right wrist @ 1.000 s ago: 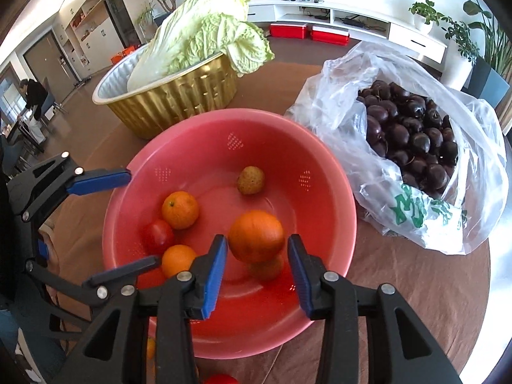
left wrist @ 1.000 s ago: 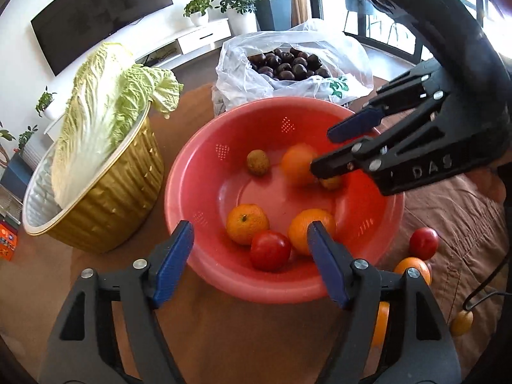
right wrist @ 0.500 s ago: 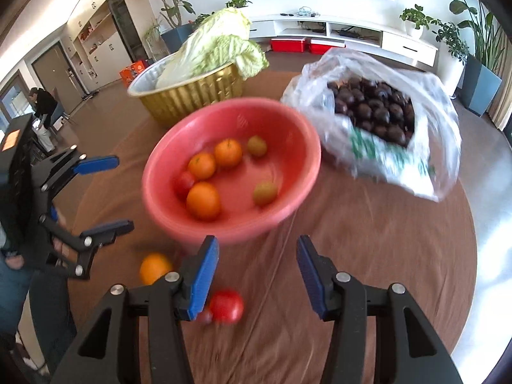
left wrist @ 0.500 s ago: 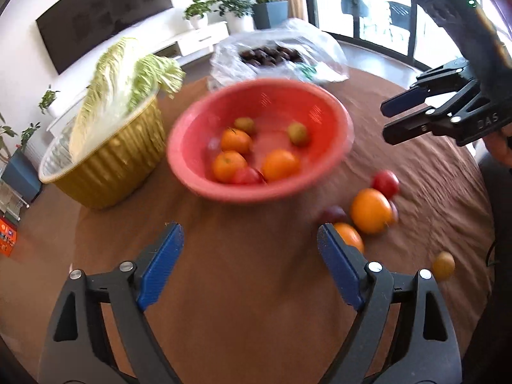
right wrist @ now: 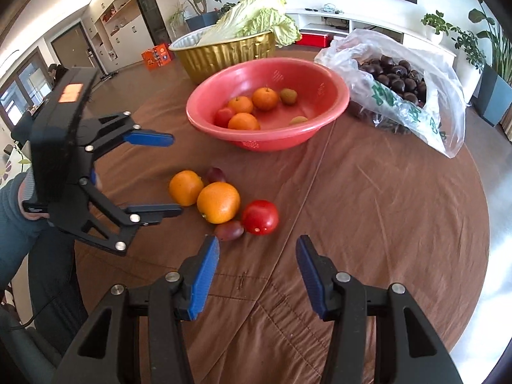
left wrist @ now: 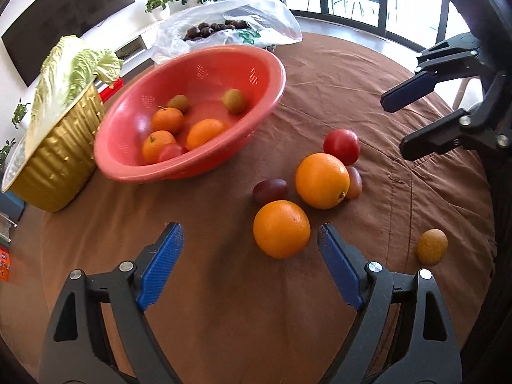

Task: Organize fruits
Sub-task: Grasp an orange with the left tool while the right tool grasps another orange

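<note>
Left wrist: both grippers' fingers point(left wrist: 166, 265) spread, empty; oranges point(left wrist: 281, 228) between; cabbage point(left wrist: 67, 76) behind bowl point(left wrist: 268, 64).

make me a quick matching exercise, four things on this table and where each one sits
Things:
1. red tomato
2. dark chestnuts
3. napa cabbage
4. small tan fruit

Places:
A. in the gold foil tray
B. alone on the brown cloth, apart from the other fruit
C. in the clear plastic bag
D. on the cloth, beside the oranges

Pairs: 1-D, 2-C, 3-A, 4-B
</note>
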Motion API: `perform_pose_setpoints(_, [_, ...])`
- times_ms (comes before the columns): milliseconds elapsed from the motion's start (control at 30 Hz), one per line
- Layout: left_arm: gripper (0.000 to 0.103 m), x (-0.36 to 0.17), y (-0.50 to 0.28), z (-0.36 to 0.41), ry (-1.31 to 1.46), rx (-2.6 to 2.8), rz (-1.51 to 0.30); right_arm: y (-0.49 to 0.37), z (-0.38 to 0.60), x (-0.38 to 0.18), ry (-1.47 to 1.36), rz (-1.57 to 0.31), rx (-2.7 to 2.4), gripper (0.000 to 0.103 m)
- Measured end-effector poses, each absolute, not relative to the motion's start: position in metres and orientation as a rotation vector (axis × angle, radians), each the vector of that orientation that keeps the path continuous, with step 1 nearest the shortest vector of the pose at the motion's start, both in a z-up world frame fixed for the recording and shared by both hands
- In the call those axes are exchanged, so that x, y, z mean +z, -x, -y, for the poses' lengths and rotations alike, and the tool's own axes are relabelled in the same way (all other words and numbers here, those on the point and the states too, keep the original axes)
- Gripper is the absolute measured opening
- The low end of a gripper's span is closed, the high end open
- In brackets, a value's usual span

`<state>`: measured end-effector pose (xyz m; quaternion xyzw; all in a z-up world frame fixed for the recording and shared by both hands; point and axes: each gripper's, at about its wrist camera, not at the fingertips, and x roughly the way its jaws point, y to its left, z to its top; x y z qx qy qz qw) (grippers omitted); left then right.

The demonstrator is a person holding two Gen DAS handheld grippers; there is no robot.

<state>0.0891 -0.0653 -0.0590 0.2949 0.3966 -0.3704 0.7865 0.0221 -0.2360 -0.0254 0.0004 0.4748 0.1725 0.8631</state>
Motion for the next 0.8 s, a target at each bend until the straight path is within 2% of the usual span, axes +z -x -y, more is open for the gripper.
perform_pose_setpoints(200, [0.082, -0.062, -0.097, 0.063, -0.592, -0.829, -0.868, -0.027, 0.233, -0.029, 0.026, -0.999, 0.392, 0.054])
perform_pose_setpoints(267, [0.070, -0.061, -0.097, 0.063, -0.579, -0.848, -0.868, -0.031, 0.229, -0.030, 0.043, -1.004, 0.404, 0.054])
perform_pose_setpoints(333, [0.052, -0.063, -0.097, 0.063, -0.575, -0.869, -0.883, -0.034, 0.225, -0.031, 0.060, -1.003, 0.419, 0.054])
perform_pose_setpoints(433, [0.035, -0.065, -0.095, 0.066, -0.582, -0.887, -0.887, -0.039, 0.217, -0.028, 0.093, -0.995, 0.435, 0.054])
perform_pose_setpoints(600, [0.033, -0.063, -0.095, 0.061, -0.573, -0.867, -0.886, -0.047, 0.206, -0.026, 0.129, -0.996, 0.465, 0.054])
perform_pose_setpoints(800, [0.033, -0.046, -0.101, 0.035, -0.440, -0.835, -0.868, -0.055, 0.188, -0.030, 0.192, -1.015, 0.505, 0.054])
